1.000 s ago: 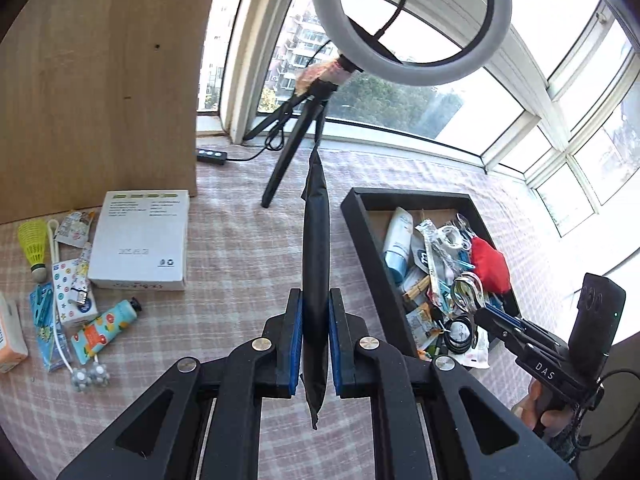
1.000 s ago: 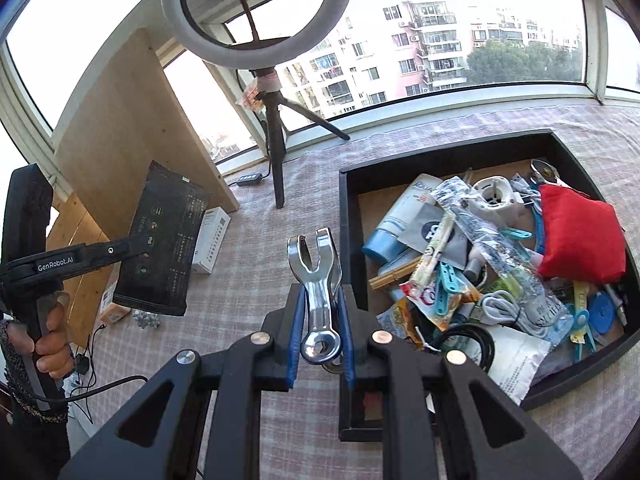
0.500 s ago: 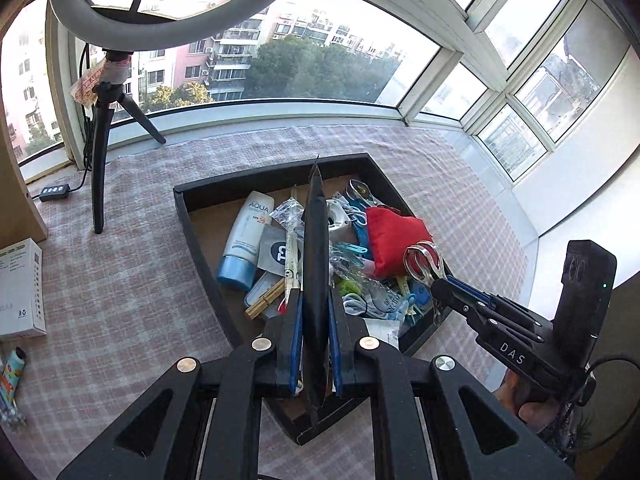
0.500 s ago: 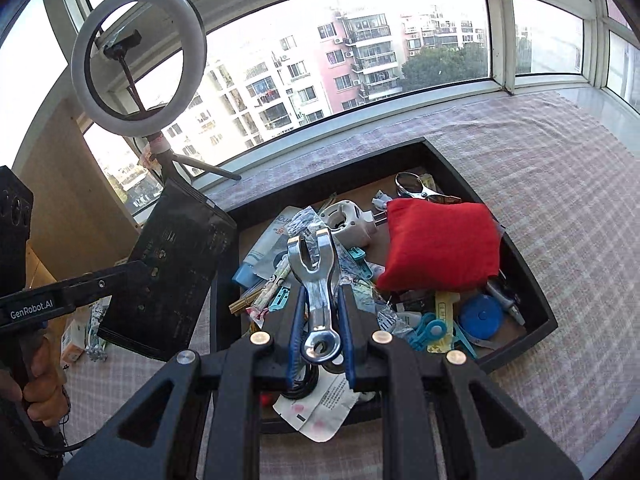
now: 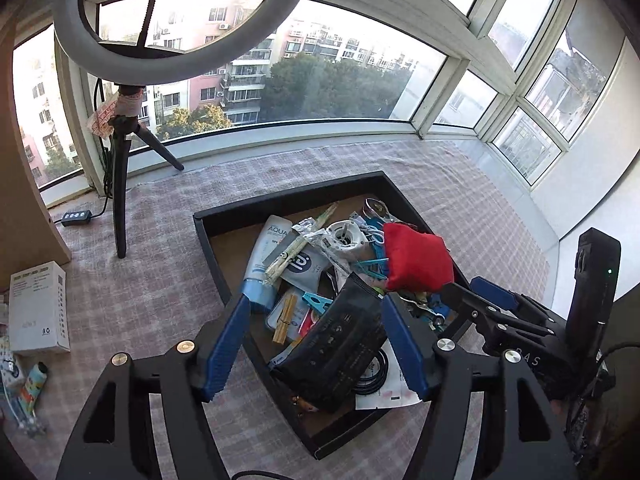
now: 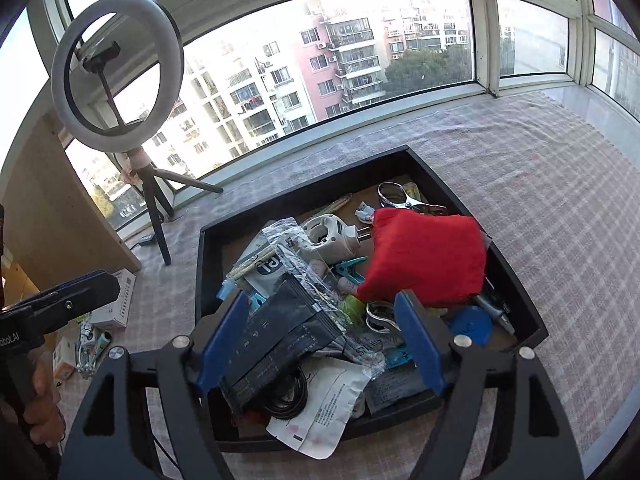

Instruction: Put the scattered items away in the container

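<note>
My left gripper (image 5: 316,344) hangs over the near corner of the black rectangular tray (image 5: 280,200), its two blue-padded jaws opening, with the flat black printed pouch (image 5: 336,348) lying loose between them on the tray's heap, touched by neither pad. My right gripper (image 6: 320,344) is over the same tray from the other side, jaws also opening wide and gripping nothing; one silver metal clip (image 6: 380,316) lies in the pile just ahead of its right pad. Under the pouch I count one coil of black cable (image 6: 286,398) and one white paper sachet (image 6: 320,412). Further in sit one red cloth pouch (image 6: 428,260), one white plastic plug adapter (image 6: 332,236) and one white-and-blue tube (image 5: 268,256). Left of the tray, on the pink checked counter (image 5: 140,288), lies one white cardboard box (image 5: 38,308). Beyond stands one white ring light on a black tripod (image 5: 120,184) by the window.
</note>
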{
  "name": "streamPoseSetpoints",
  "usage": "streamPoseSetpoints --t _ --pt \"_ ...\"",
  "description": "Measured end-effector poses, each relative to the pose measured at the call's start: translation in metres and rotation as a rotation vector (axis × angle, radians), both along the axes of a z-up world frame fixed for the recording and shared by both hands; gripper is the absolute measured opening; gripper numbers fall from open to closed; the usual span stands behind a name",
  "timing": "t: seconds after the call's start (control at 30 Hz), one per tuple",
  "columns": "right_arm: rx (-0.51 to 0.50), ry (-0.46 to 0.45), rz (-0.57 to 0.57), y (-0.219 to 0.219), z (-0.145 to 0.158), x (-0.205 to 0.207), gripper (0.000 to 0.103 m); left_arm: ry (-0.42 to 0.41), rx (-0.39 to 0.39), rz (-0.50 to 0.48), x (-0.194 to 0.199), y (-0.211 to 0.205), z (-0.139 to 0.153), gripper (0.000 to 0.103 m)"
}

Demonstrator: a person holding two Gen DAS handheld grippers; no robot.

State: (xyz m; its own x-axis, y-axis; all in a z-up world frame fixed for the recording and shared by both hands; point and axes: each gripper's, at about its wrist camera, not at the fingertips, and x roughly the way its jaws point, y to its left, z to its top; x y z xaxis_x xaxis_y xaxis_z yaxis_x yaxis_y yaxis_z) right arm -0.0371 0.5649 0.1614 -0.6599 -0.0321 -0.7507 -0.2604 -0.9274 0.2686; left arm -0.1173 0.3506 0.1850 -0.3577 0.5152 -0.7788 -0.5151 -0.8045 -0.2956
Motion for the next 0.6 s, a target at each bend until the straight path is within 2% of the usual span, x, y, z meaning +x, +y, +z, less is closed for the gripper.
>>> streamPoseSetpoints --t 0.2,0.27,0.43,0.6 --pt "-0.001 0.001 0.085 -0.038 0.002 -0.019 0.075 -0.009 -0.018 0.102 -0.018 -0.061 -0.010 0.066" --pt "-0.009 -0.001 0.125 -0.056 0.001 -0.028 0.075 -0.002 -0.046 0.144 -0.024 -0.087 -0.017 0.066" --pt "-0.037 -0.011 0.224 -0.108 -0.005 -0.051 0.075 -0.039 -0.090 0.278 -0.039 -0.169 -0.044 0.066" --pt "-0.049 -0.042 0.389 -0.180 -0.017 -0.070 0.075 -0.066 -0.153 0.414 -0.034 -0.260 -0.070 0.066"
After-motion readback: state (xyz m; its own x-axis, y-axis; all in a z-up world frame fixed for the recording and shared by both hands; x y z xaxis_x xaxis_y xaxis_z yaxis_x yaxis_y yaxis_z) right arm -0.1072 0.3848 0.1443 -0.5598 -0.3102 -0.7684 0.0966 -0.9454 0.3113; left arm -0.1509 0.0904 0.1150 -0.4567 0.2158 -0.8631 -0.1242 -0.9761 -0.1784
